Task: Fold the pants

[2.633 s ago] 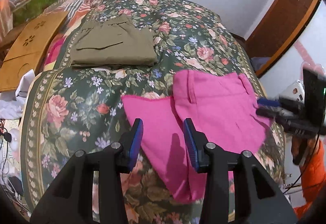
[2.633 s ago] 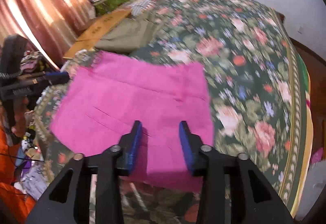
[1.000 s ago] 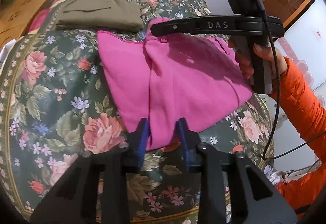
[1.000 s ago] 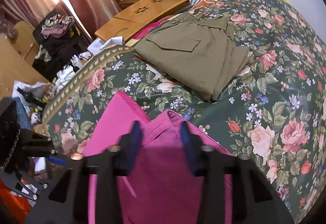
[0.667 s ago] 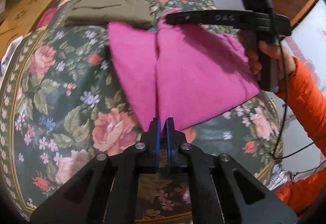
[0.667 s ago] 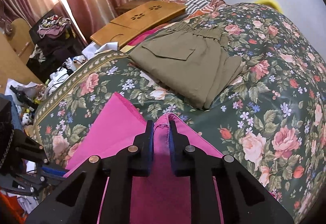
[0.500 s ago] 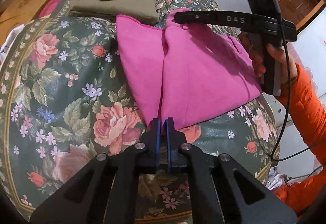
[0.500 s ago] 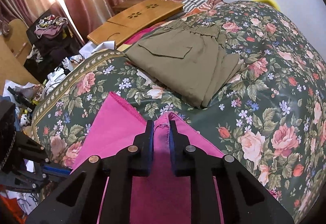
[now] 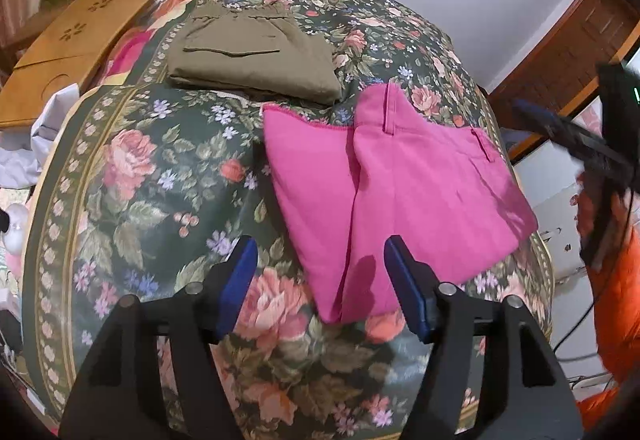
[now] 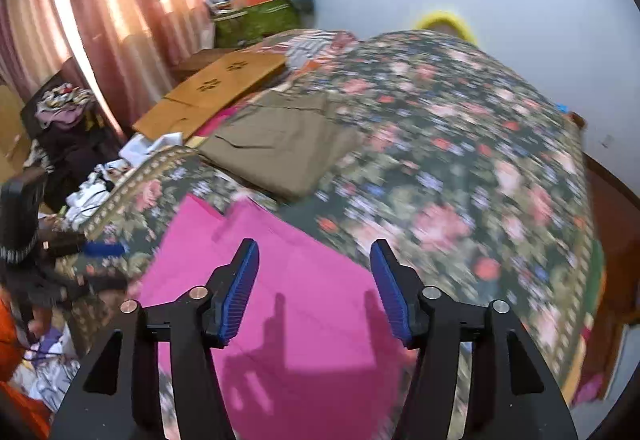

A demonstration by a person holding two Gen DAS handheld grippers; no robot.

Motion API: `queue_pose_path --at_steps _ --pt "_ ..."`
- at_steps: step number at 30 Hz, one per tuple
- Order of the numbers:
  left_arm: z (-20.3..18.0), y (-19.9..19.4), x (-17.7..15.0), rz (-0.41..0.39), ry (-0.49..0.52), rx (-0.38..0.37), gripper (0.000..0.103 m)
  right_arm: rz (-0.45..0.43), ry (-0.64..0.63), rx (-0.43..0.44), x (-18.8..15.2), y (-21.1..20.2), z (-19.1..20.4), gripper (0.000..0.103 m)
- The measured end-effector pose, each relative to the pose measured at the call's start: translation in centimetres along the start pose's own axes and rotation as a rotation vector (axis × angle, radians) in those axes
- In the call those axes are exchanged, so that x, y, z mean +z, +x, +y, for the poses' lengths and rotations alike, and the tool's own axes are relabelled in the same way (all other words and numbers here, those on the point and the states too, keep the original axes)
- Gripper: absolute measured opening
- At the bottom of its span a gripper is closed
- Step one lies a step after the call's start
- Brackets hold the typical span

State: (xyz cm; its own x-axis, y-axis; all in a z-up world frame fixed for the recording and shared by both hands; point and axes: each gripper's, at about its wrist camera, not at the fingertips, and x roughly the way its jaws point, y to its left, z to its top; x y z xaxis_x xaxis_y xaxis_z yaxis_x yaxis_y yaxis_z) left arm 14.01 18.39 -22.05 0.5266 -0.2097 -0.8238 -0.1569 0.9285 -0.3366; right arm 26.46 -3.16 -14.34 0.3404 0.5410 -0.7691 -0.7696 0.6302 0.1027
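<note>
Pink pants (image 9: 400, 196) lie folded on the floral bedspread (image 9: 140, 200), waistband toward the far side, one layer showing at the left. My left gripper (image 9: 318, 280) is open and empty above their near edge. My right gripper (image 10: 314, 286) is open and empty above the same pink pants (image 10: 288, 300); that view is motion-blurred. The right gripper also shows at the right edge of the left wrist view (image 9: 568, 136), and the left gripper at the left of the right wrist view (image 10: 80, 246).
Folded olive pants (image 9: 252, 60) lie behind the pink ones, also in the right wrist view (image 10: 280, 140). A wooden lap desk (image 9: 68, 48) rests at the bed's left side. Clutter and curtains (image 10: 80, 20) stand to the left; a wooden door (image 9: 568, 40) to the right.
Both grippers, shut on the pink pants' edges half a second ago, have let go, opened wide and drawn back. The pants now lie flat, folded.
</note>
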Motion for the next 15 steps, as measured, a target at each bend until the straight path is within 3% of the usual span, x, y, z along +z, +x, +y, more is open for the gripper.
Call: queue_pose_path --at_steps 1,6,9,15 --pt "-0.2 0.3 0.4 0.002 -0.002 -0.005 0.066 -0.001 0.014 -0.022 -0.8 -0.5 -0.5 0.065" --pt "-1.0 1.5 1.4 -0.001 -0.012 -0.012 0.074 0.018 0.095 -0.082 -4.8 -2.2 -2.4 0.066" --pt "-1.4 1.9 1.6 -0.010 -0.013 -0.011 0.089 0.053 0.164 -0.066 -7.0 -2.3 -3.3 0.066" --pt "-1.2 4.0 1.9 0.032 -0.035 -0.025 0.089 0.081 0.247 -0.010 -8.9 -0.9 -3.9 0.066"
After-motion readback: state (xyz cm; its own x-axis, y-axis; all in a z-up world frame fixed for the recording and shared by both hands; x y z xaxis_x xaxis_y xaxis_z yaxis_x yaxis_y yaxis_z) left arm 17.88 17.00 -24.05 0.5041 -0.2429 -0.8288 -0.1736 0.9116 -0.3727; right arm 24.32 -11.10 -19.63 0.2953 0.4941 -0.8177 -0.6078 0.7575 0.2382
